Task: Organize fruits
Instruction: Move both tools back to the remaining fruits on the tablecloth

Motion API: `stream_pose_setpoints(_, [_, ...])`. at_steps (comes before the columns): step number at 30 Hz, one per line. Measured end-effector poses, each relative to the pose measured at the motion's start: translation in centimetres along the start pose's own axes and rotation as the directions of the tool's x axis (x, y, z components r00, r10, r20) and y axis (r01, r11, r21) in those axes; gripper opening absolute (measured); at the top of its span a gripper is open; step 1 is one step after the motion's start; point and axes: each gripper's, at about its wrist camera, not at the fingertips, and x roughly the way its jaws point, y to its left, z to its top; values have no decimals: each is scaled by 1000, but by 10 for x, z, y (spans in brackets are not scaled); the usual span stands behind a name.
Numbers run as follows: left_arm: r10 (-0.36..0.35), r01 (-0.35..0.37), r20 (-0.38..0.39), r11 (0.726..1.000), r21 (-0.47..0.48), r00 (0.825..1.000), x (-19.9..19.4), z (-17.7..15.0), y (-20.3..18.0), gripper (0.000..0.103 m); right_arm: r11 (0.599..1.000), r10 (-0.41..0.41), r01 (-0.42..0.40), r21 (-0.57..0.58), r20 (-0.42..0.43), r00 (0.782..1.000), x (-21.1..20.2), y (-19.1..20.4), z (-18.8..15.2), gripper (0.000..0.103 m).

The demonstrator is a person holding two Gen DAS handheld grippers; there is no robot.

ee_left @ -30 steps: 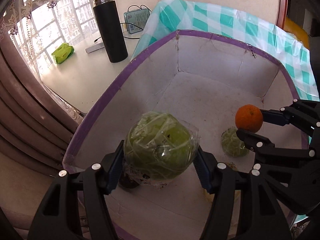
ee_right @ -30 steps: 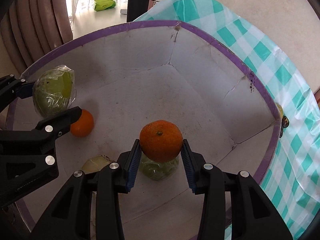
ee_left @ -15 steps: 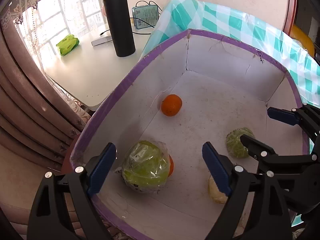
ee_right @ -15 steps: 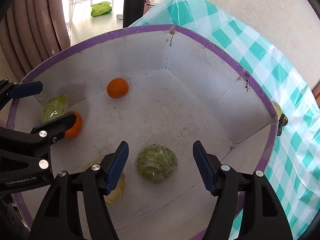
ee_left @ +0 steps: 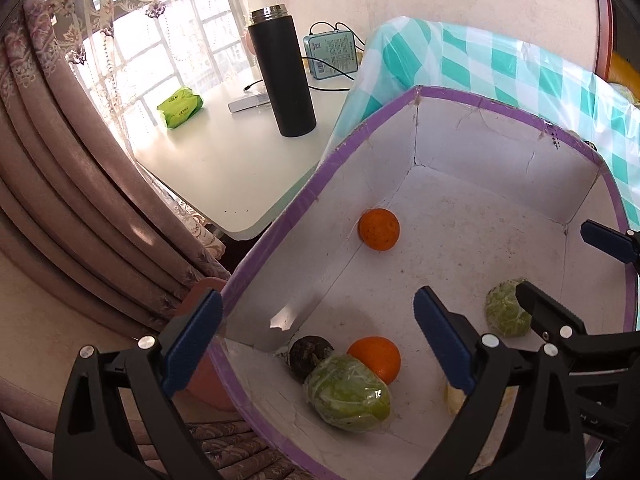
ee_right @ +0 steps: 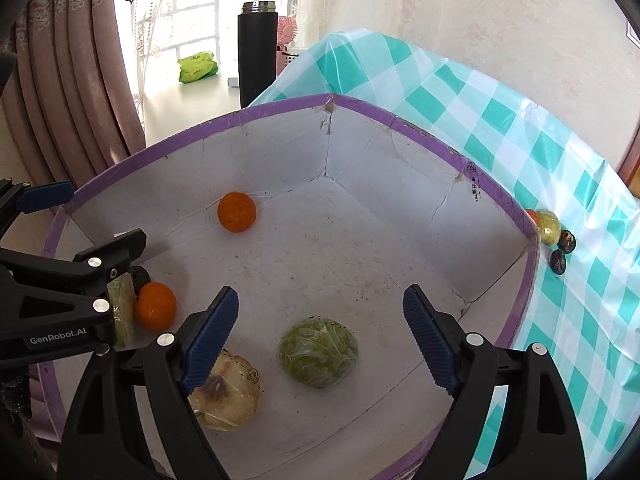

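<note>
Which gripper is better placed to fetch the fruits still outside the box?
Right, probably. The loose fruits sit on the checked cloth beyond the box wall on the right gripper side; its jaws are opening, empty. The left gripper hovers over the opposite wall.

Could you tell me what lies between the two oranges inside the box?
Nothing does. In the right wrist view, only bare white box floor separates the orange by the far wall from the orange near the left hand-held gripper.
</note>
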Motion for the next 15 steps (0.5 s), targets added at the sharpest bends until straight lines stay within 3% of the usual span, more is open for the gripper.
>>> stream_pose_setpoints(3, [15, -5, 171, 998, -60, 985, -36, 7, 1, 96, 999, 23, -25, 29, 96, 995, -14, -8, -2, 87])
stream_pose_setpoints(5, [24, 2, 315, 997, -82, 949, -69, 8, -5, 96, 998, 28, -38, 56, 166, 986, -28, -19, -2, 87])
stream_pose_setpoints(8, [-26, 63, 502, 996, -57, 864, -116, 7, -23, 96, 988, 5, -50, 144, 298, 955, -55, -49, -6, 87])
stream_pose_setpoints(10, [-124, 155, 607, 988, 2, 785, -144, 0, -42, 102, 973, -34, -54, 226, 371, 928, -73, -80, -13, 87])
stream_pose_setpoints(12, [-250, 249, 676, 963, 101, 693, -167, -8, -69, 101, 954, -84, -40, 297, 394, 915, -81, -112, -24, 87])
stream_pose_setpoints(13, [-305, 267, 682, 950, 164, 665, -174, -11, -88, 101, 943, -113, -20, 333, 377, 919, -82, -130, -30, 87])
stream_pose_setpoints(14, [-349, 265, 672, 937, 229, 653, -179, -13, -112, 101, 930, -147, 12, 368, 340, 929, -80, -147, -35, 87])
stream_pose_setpoints(15, [-382, 254, 655, 924, 286, 652, -180, -15, -135, 101, 914, -178, 49, 402, 291, 940, -76, -165, -42, 87])
